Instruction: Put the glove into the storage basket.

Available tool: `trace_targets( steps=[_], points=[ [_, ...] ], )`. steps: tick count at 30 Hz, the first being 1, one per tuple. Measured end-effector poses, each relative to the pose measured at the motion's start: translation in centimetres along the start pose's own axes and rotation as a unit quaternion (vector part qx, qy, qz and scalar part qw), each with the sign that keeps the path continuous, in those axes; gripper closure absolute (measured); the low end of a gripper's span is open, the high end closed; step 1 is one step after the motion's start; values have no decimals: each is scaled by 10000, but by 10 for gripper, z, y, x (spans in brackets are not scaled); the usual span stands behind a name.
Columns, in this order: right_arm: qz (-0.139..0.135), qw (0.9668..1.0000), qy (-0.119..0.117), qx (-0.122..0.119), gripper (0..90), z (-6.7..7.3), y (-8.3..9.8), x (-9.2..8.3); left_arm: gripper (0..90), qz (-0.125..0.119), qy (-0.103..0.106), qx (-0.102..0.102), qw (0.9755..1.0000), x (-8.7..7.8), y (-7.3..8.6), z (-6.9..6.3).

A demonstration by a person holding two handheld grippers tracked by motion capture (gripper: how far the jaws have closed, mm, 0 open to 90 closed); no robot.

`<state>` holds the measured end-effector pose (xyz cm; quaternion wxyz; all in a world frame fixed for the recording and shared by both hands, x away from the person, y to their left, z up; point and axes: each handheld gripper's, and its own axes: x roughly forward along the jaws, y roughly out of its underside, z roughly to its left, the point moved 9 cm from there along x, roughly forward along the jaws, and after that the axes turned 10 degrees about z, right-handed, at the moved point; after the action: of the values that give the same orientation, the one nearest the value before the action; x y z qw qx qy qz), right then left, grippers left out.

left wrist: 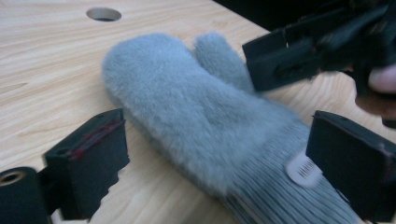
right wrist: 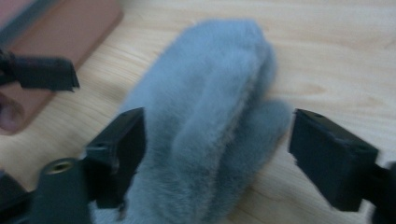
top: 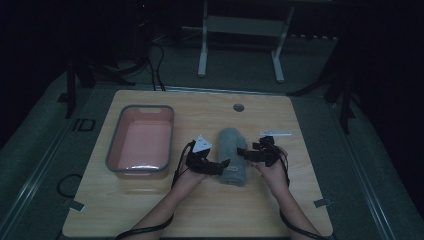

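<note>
Grey mitten [left wrist: 196, 121], barcode tag [left wrist: 303, 170] unreadable; L gripper [left wrist: 219, 163], R gripper [right wrist: 217, 149] both released, straddling it.

Pink tub [top: 141, 142], white strip [top: 275, 133], wooden table [top: 150, 210]

Grey mitten [left wrist: 187, 116] of fluffy, fleecy pile, matt; ribbed knit cuff [left wrist: 275, 186] bearing a small white paper-like barcode label [left wrist: 303, 170]. Pale wooden table [left wrist: 46, 70], smooth, visible grain, slight sheen. Pink plastic tub [top: 141, 142] at nine o'clock of the mitten, smooth, with grey rim. Matt black hard plastic jaws on both grippers.
</note>
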<state>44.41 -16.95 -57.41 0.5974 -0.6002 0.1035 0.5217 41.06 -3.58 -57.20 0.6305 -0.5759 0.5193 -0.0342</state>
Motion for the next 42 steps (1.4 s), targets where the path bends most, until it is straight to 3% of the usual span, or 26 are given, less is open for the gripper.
trace_targets(
  steps=[4,8,13,17,21,26,29,35,40,42],
  points=[
    [125,9997,177,108,298,-5,10,10,146,277,10,-38,9996,12,-1,2],
    [278,9992,87,260,348,-6,23,15,178,620,-39,-124,9980,21,6,7],
    [396,9983,69,431,363,-6,29,20,187,819,42,-391,9959,28,12,12],
    [468,9978,-74,474,408,-6,30,23,219,937,170,-404,9946,33,14,12],
    [521,9976,-206,405,470,-5,30,24,318,1071,385,-397,9927,37,15,10],
    [485,9976,-388,298,619,-2,32,26,446,1117,694,-448,9903,42,16,7],
    [501,9977,-377,240,686,1,32,26,535,1146,906,-431,9883,43,16,4],
    [412,9982,-370,223,757,4,32,25,756,1151,953,-96,9887,41,14,-4],
    [307,9984,-415,244,788,5,32,19,808,1007,1134,-176,9883,36,10,-6],
    [275,9982,-453,277,795,5,30,16,811,1041,1061,8,9889,32,6,-8]
  ],
)
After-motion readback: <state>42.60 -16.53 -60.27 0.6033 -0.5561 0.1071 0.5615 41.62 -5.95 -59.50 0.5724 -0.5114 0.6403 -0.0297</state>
